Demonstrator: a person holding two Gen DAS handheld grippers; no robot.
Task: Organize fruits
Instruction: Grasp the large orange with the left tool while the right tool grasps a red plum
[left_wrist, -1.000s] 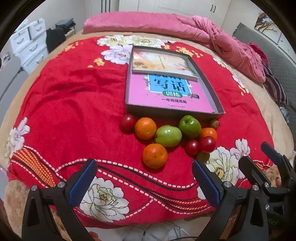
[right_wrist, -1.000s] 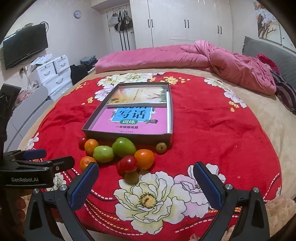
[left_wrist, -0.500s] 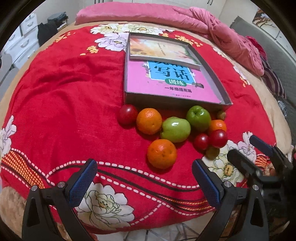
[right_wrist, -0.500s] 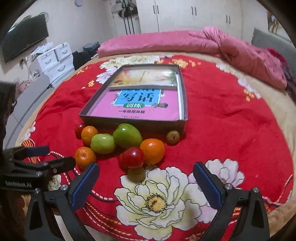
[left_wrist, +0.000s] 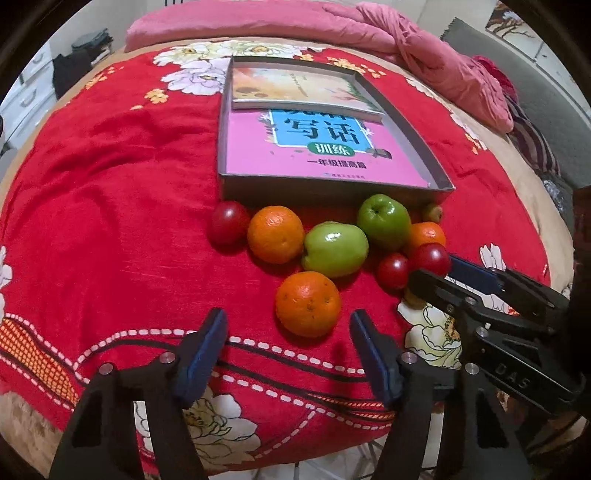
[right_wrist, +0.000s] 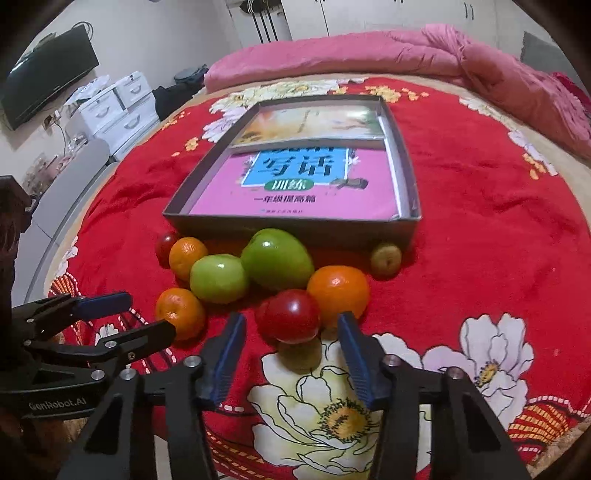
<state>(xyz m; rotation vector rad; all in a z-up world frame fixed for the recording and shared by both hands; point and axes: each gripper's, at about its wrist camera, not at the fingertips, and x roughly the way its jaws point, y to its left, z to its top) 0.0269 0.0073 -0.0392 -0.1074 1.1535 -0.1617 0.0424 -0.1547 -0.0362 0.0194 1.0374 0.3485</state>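
Both grippers are lining up on fruit in front of the box (left_wrist: 328, 192), jaws parted and holding nothing.

The left gripper (left_wrist: 288, 328) is narrowing its jaws, which have just been closing, with the near orange (left_wrist: 307, 303) lying just ahead of its tips; the right gripper (right_wrist: 291, 328) is closing likewise toward the red fruit (right_wrist: 290, 314), the fruit sitting at its tips with no pad pressing yet. To do this well, each should be centring on the fruit's widest part and coming down far enough to clear its neighbours, since the red fruit is touching the orange (right_wrist: 338, 291) behind it, nearer the box. A small dull fruit (right_wrist: 299, 354) under the red one is half hidden, and whether the pads are touching anything is hard to tell.
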